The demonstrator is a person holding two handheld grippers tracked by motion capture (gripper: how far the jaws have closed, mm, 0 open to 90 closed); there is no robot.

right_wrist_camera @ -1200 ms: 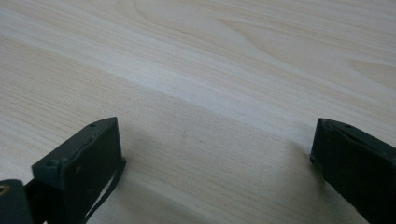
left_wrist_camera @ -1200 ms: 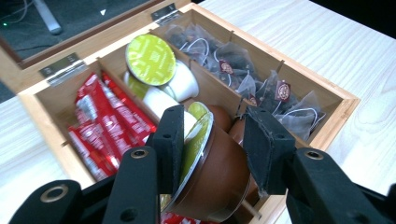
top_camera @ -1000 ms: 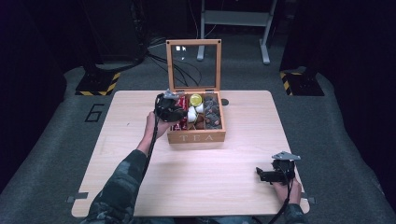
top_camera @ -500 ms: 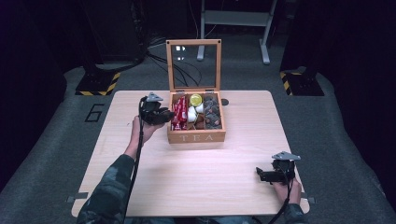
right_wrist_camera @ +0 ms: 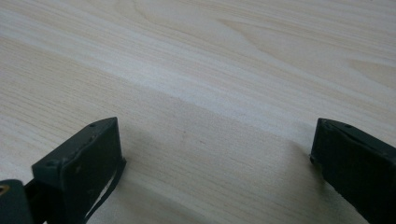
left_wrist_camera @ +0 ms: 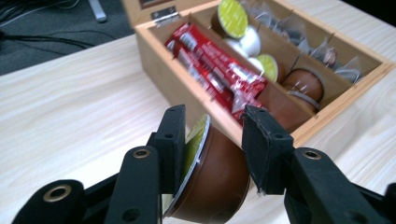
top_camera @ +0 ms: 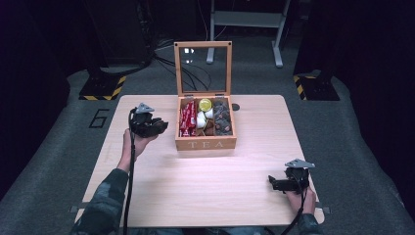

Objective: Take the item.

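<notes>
Left gripper, seen from the high view, hangs over the pale wooden tabletop just left of the open wooden tea box with a glass-paned lid, apart from its side wall. "TEA" is lettered on the box's front panel, and a dark "6" is marked on the grey floor beside the tabletop's left edge. Right gripper lies low near the front right corner, close to the front edge. Between the two stretches a wide bare run of tabletop in front of the box; behind the box only a narrow strip remains before the far edge.

From the left gripper view, the left gripper is clamped on a brown coffee capsule with a green foil lid, one jaw against the foil face and the other against the brown cup. Beyond it, the box's near wall stands close. Inside are red sachets with white print too blurred to read, more capsules with green lids, and clear-wrapped items in the far compartments.

From the right gripper view, the right gripper stands with its jaws spread wide and nothing between them, just bare wood grain below and ahead.
</notes>
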